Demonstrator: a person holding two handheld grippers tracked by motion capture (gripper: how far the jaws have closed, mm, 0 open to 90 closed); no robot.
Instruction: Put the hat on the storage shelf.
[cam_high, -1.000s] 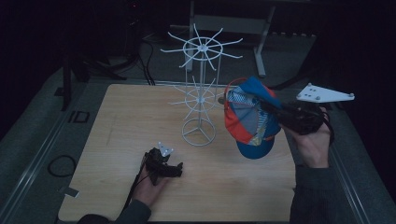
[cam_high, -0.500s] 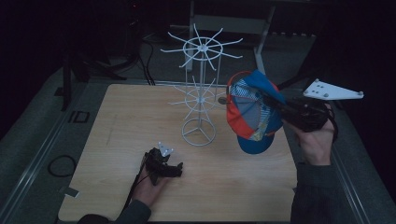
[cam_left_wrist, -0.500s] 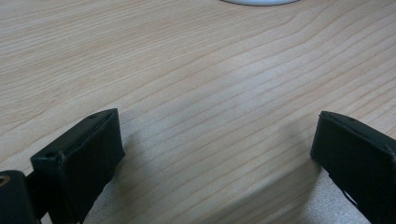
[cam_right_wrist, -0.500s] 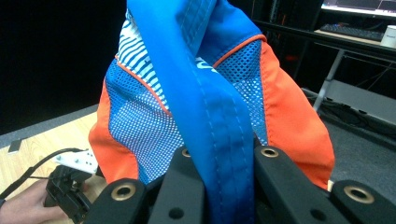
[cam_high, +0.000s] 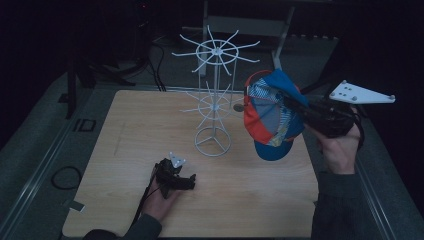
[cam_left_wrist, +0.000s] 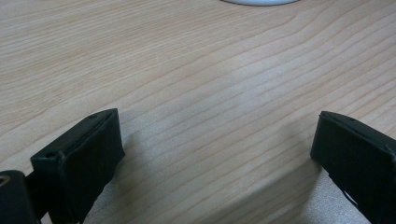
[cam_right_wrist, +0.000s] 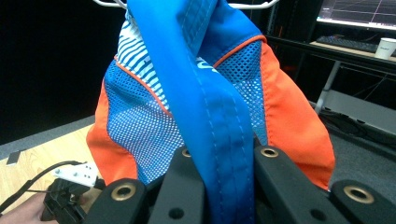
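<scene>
Right gripper clamped on the blue brim of a blue-and-orange mesh cap, held aloft over the table's right side, crown turned leftward. White wire rack standing just left of the cap, upper ring of prongs level with or slightly above the crown; likely target, so a leftward reach, judged. Left gripper resting on the wooden table near the rack's base, jaws spread wide, empty.

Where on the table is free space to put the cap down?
The table's whole left half is bare, from the wire rack out to the left edge. The front right, between the left gripper and the right edge, is bare too. The middle is crowded: the rack's base, with the cap held beside it.
</scene>
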